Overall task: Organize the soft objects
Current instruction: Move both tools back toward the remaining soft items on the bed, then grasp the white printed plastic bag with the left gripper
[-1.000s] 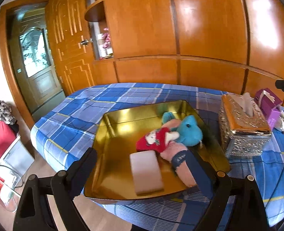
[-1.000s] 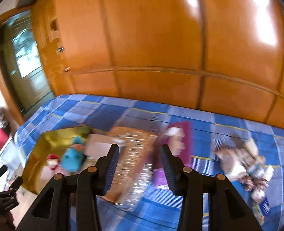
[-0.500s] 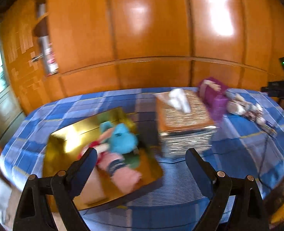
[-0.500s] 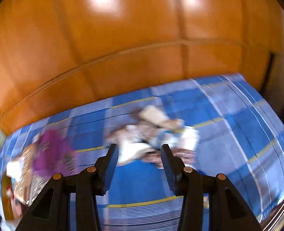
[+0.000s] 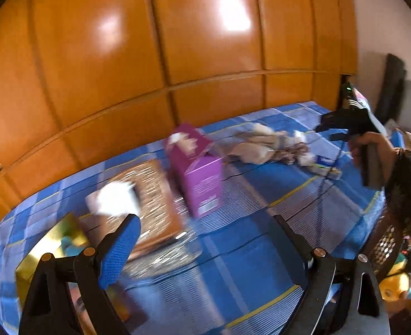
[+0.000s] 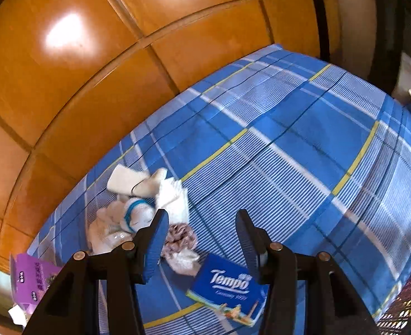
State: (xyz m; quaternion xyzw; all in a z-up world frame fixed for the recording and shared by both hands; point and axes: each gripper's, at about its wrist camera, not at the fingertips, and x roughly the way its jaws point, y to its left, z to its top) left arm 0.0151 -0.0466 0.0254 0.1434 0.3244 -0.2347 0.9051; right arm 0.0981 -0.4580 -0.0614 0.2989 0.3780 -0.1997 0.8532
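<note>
While both sets of fingers stand spread apart with nothing between them, the soft things lie in a loose heap point(image 6: 146, 209) on the bed point(image 6: 303, 145). In the right wrist view the right gripper point(image 6: 202, 234) hangs over the blue checked cover; the heap of pale cloths and a pinkish scrunchie point(image 6: 178, 237) sits just ahead of its left finger point(image 6: 155, 240), and a blue Tempo pack point(image 6: 227, 287) lies between the fingers, close below them. A purple box point(image 6: 32, 279) shows far off to the left. In the blurred left wrist view the left gripper point(image 5: 205, 240) points across the bed, the same purple box point(image 5: 197, 167) ahead between the fingers, a tissue box point(image 5: 146, 198) by the left finger, a gold tray point(image 5: 49, 248) behind it.
</note>
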